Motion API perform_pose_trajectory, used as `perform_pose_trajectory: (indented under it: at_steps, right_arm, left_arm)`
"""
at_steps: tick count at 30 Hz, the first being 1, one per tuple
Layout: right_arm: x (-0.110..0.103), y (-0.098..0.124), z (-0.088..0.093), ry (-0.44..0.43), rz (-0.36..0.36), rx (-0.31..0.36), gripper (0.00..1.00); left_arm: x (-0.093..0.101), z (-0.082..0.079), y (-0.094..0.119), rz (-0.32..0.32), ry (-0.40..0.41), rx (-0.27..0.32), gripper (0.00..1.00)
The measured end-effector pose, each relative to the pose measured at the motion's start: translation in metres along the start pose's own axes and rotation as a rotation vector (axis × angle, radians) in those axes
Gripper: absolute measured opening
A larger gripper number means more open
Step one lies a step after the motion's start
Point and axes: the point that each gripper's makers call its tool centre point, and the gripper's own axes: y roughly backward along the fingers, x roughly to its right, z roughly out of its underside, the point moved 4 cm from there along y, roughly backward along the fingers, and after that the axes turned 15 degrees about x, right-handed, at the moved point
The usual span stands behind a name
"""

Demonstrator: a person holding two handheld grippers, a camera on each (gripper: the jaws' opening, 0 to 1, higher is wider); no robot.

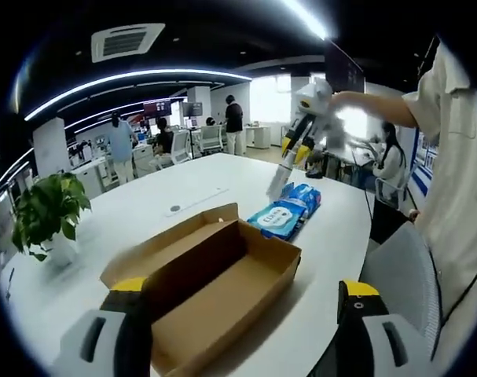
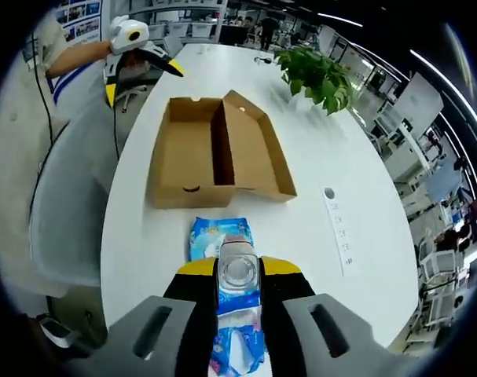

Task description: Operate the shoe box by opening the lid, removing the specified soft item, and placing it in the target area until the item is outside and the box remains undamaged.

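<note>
A brown cardboard shoe box (image 1: 214, 290) lies on the white table (image 1: 144, 212) with its lid folded back and its inside bare. Past it lies a soft blue pack (image 1: 287, 210). My right gripper (image 1: 276, 188) comes down from the upper right onto the pack's far end. In the right gripper view the blue pack (image 2: 222, 236) runs between the narrow jaws of my right gripper (image 2: 238, 314), which is shut on it, and the box (image 2: 222, 153) lies beyond. My left gripper (image 1: 238, 314) hangs open over the box's near end, and it appears as the left gripper (image 2: 140, 47) at the top left.
A potted plant (image 1: 49, 212) stands at the table's left end, seen as the plant (image 2: 317, 75) in the right gripper view. A grey chair (image 2: 65, 204) is at the table's edge beside the person. A paper strip (image 2: 340, 228) lies on the table. People stand in the office behind.
</note>
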Motion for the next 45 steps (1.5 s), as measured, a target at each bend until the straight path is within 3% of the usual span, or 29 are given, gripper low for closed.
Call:
perform_pose_trajectory:
  at_steps: [16, 33, 45]
  right_arm:
    - [0.039, -0.028, 0.025, 0.039, -0.034, -0.130, 0.17]
    - [0.058, -0.070, 0.057, 0.047, -0.106, -0.225, 0.17]
    - [0.055, -0.088, 0.070, 0.060, -0.161, -0.276, 0.17]
  left_arm:
    - [-0.014, 0.010, 0.023, -0.091, 0.028, -0.008, 1.00]
    - [-0.014, 0.023, 0.039, -0.137, 0.063, -0.035, 1.00]
    - [-0.016, 0.030, 0.040, -0.161, 0.080, -0.046, 1.00]
